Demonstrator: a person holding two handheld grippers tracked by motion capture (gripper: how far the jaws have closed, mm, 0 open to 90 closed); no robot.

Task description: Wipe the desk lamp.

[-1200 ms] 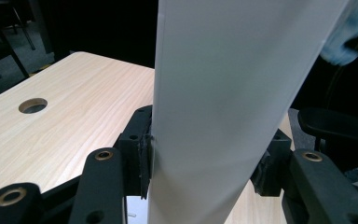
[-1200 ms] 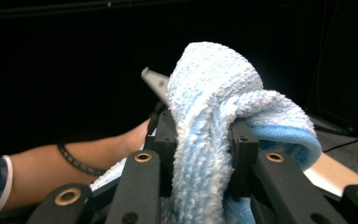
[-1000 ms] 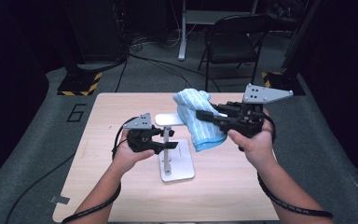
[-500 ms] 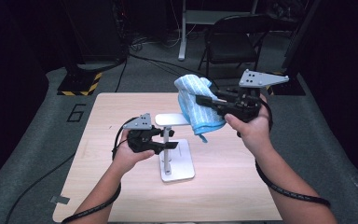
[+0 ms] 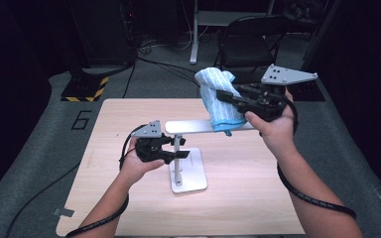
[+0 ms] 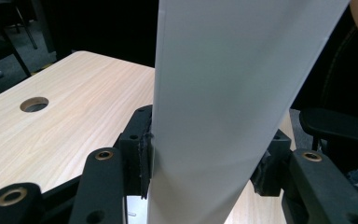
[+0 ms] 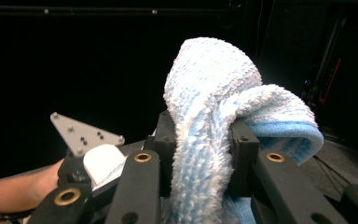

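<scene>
Blue-white fluffy terry towel pinched in right gripper fingers; left gripper fingers clamp white stand post. Drape evenly over flat white crossbar, keep stand steady on bench.

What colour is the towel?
Light blue and white, on the towel; it shows best in the right gripper view.

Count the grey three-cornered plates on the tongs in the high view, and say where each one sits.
2. One grey plate tops the left tongs, which clamp the stand's post. The other plate tops the right tongs, which hold the blue towel above the table's far edge.
</scene>
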